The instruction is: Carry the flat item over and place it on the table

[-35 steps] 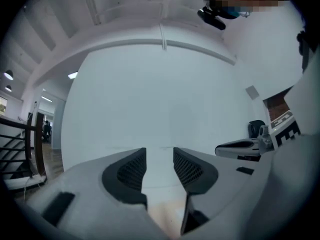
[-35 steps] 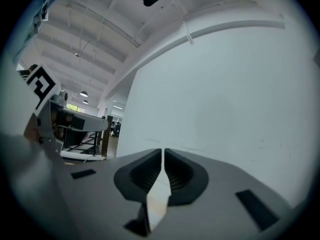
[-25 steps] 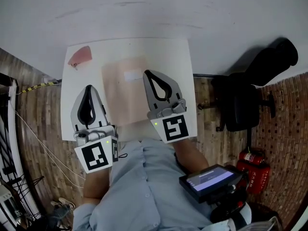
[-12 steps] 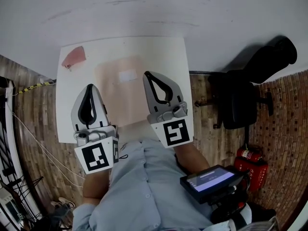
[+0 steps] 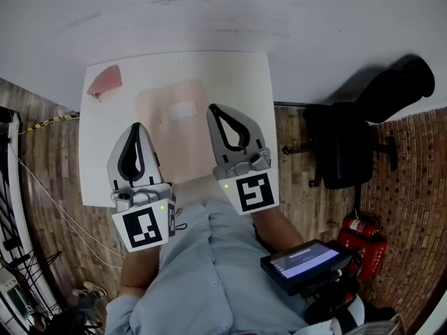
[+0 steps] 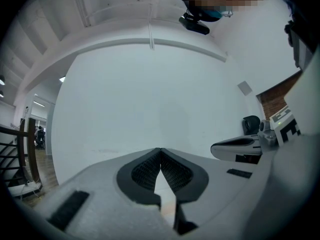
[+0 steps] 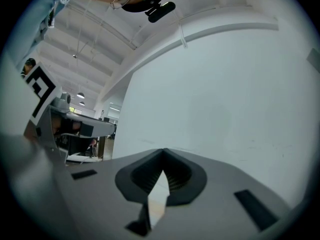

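**Flat item resting, both grippers empty**

The flat item [image 5: 171, 128] is lying mid-desk [image 5: 237, 82], just as it was a second ago. The left gripper [image 5: 137, 128] is drifting slightly towards it, and the right gripper [image 5: 213, 108] is hovering at its right edge. Both jaws are staying clenched on nothing, so the placing looks done.

The table [image 5: 237, 75] looks smooth matt white, the flat item [image 5: 171, 142] papery beige.

Before us the flat item [image 5: 171, 128] lies mid-worktop [image 5: 255, 89], with a small cloth [image 5: 105, 81] at the far left corner. Our left gripper [image 5: 137, 126] hangs above the item's left edge and our right gripper [image 5: 212, 108] above its right edge. A chair [image 5: 349, 152] stands to the right of the worktop.
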Motion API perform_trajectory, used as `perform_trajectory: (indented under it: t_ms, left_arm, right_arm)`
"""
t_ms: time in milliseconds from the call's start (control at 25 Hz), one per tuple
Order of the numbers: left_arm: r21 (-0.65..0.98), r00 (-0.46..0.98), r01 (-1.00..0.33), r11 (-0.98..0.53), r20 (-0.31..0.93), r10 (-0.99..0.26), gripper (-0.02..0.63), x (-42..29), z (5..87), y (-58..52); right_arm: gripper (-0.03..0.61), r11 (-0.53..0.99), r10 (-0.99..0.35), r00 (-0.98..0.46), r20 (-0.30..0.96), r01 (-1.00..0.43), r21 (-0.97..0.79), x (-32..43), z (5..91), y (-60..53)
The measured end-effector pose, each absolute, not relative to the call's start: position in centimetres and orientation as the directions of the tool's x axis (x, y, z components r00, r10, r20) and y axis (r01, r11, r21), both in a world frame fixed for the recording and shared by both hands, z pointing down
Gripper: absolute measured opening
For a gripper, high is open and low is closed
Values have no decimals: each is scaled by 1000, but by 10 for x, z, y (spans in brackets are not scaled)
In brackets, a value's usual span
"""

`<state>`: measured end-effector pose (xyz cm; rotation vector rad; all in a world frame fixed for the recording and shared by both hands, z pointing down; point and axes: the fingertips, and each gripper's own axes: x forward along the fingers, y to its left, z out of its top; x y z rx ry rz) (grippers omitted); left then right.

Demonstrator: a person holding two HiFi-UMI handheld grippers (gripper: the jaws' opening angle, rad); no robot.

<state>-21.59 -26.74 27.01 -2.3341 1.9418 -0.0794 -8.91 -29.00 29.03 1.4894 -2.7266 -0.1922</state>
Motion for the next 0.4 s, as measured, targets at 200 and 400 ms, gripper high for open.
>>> perform_trajectory:
  t_ms: [200,400]
  left_arm:
    - [-120,172,-978,-168,-22,-985,0,-212,272,-268]
    - [-127,165,-979,-161,-18,-986,0,-207,274,-268]
  right_arm:
    - [3,543,-836,-549,-27,-832,114,-85,295,-292]
    - [3,545,-835,-550,-18,-832,106,-80,299,-293]
